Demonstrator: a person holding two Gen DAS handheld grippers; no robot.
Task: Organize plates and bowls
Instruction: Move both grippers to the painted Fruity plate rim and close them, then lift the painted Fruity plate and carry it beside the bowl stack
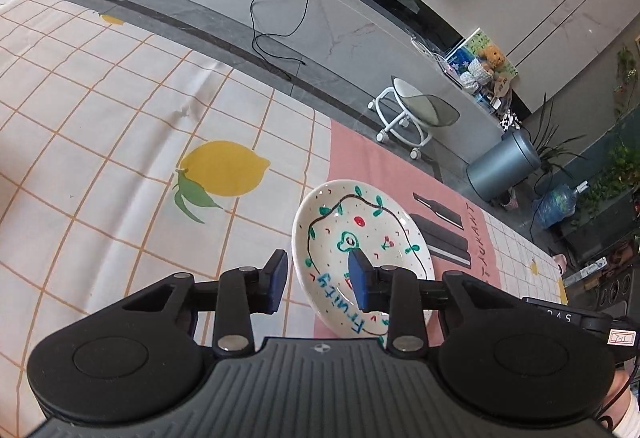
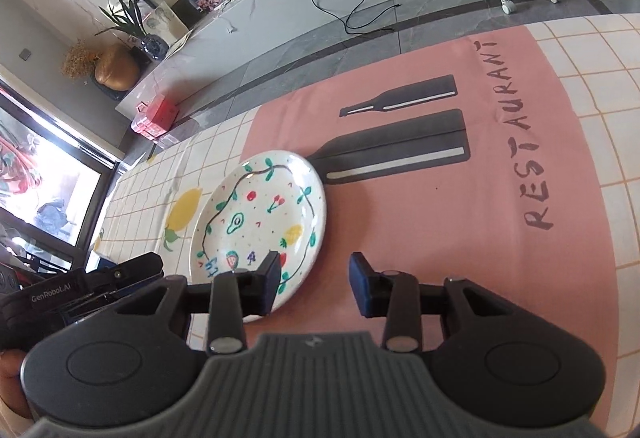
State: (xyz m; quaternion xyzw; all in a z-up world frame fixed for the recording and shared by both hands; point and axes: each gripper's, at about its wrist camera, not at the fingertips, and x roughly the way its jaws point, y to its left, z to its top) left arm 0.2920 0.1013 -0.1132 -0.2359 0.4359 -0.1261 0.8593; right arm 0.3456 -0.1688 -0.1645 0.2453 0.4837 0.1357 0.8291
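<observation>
Right wrist: plate straddles placemat edge.

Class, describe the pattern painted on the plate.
White plate with hand-painted fruits inside a dark vine ring with green leaves; clearest in the right wrist view.

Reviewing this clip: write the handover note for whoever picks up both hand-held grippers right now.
Left hand-held gripper: open, empty, its jaws set either side of the near-left rim of the painted plate; contact cannot be told.
Right hand-held gripper: open, empty, over the pink placemat just right of the plate.
The plate lies flat across the placemat's left edge, partly on the checked tablecloth.
No bowls or other plates in view.
Done: nothing visibly stacked.
Left: grasp the plate and place it.
</observation>
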